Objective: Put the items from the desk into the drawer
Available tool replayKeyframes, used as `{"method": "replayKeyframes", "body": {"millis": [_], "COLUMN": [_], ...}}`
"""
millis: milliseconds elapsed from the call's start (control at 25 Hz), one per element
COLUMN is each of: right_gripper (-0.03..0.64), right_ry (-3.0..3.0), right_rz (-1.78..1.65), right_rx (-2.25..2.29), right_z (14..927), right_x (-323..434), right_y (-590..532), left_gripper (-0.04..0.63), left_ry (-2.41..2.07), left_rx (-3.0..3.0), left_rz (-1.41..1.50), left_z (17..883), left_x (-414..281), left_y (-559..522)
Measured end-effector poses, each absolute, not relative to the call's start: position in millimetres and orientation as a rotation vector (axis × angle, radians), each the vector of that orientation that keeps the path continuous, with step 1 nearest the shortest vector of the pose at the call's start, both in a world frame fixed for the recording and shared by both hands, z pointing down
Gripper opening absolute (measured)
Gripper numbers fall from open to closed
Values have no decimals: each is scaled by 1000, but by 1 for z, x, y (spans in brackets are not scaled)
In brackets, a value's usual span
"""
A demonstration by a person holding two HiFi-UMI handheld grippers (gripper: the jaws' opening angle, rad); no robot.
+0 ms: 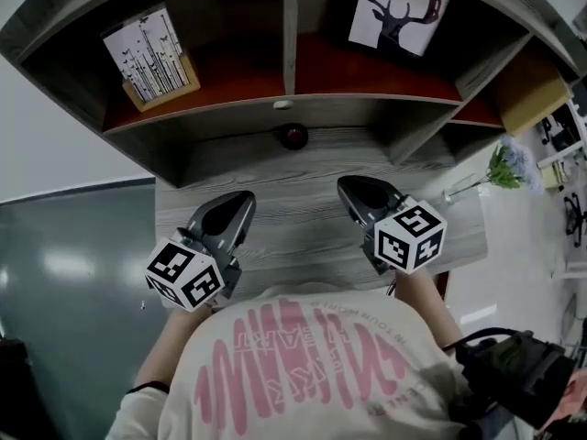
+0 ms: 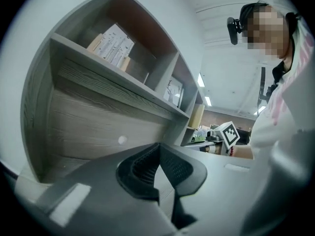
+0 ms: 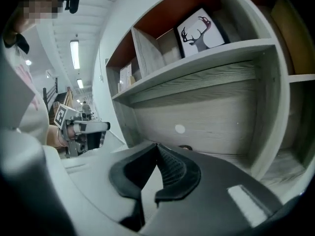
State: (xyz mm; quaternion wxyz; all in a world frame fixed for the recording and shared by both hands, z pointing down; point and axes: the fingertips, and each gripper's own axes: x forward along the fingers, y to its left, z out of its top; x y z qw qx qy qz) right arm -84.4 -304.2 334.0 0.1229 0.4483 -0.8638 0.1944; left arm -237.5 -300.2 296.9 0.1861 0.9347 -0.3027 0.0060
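Note:
A small dark red round object lies on the grey wooden desk, at the back under the shelf; in the right gripper view only its top peeks over the jaws. My left gripper hovers over the desk's left half, shut with nothing in it. My right gripper hovers over the right half, also shut and empty. Both point toward the shelf's back panel, and the round object sits between and beyond their tips. No drawer shows in any view.
Shelf compartments above the desk hold a birch-tree picture at left and a deer picture at right. A white dot marks the back panel. A vase of flowers stands at the desk's right end. The person's torso covers the desk's front edge.

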Motion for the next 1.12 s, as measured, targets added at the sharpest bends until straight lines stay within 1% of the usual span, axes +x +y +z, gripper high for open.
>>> {"method": "replayKeyframes", "body": {"millis": [360,800,880,1000,1080,1120], "right_gripper": [6,8,29,42,79,81], "right_ry": [-2339,-2166,-2110,-2041,-2006,-1987], "right_rz": [498,466,454,469,488,488], "right_rx": [1179,905,879,868,856,850], "right_z": [383,444,458,475,484,489], "right_x": [-108,-144,-144,-141,-140,-139], "right_y": [-374,-443,-454,-468,-474,-477], "left_gripper": [20,20,20,20,20,20], "left_ry": [-993,-1116,-1133,-1157,-1169,-1174], "left_rx": [2539,2436,2424,2396,2377,2372], "left_rz": [4,2,0,0,3,6], "left_z": [316,332,334,340,344,345], "left_x": [-310,-360,-366,-374,-379,-381], "left_y": [-318,-313,-313,-312,-312,-312]}}
